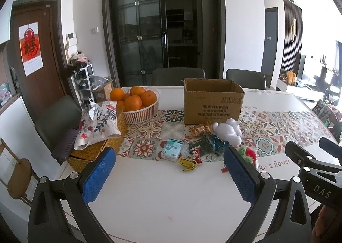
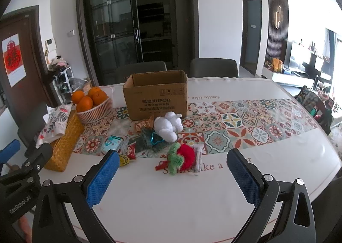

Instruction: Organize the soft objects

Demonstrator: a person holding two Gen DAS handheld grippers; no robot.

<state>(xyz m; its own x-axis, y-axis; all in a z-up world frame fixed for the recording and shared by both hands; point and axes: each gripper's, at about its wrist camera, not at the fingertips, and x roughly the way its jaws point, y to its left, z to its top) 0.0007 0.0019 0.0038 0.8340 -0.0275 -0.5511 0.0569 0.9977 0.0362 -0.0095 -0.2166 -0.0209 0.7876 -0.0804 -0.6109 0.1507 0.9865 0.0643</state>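
The red-and-green fuzzy plush strawberry (image 2: 181, 157) is lying on the white desk (image 2: 171, 206), directly ahead of the right hand-held gripper (image 2: 173, 176) and nearest to it of the soft things. Just beyond it, the white plush toy animal (image 2: 168, 125) is resting against the front of the open brown cardboard box (image 2: 156, 95), the likely place for the soft items.

Both tools are hovering with jaws wide apart and nothing between them. The left hand-held gripper (image 1: 168, 176) is facing a small light-blue tissue pack (image 1: 172, 150) and a yellow clip (image 1: 188, 162).

Judgement: the first pick is not yet begun. Going well means lowering the right tool straight over the strawberry's red body, pads either side, closing gently since plush compresses. A thin white packet (image 2: 197, 158) is touching its right side and a small red piece (image 2: 160, 166) lies at its left; both risk being caught. Dark tangled items (image 2: 145, 140) lie further ahead, left.
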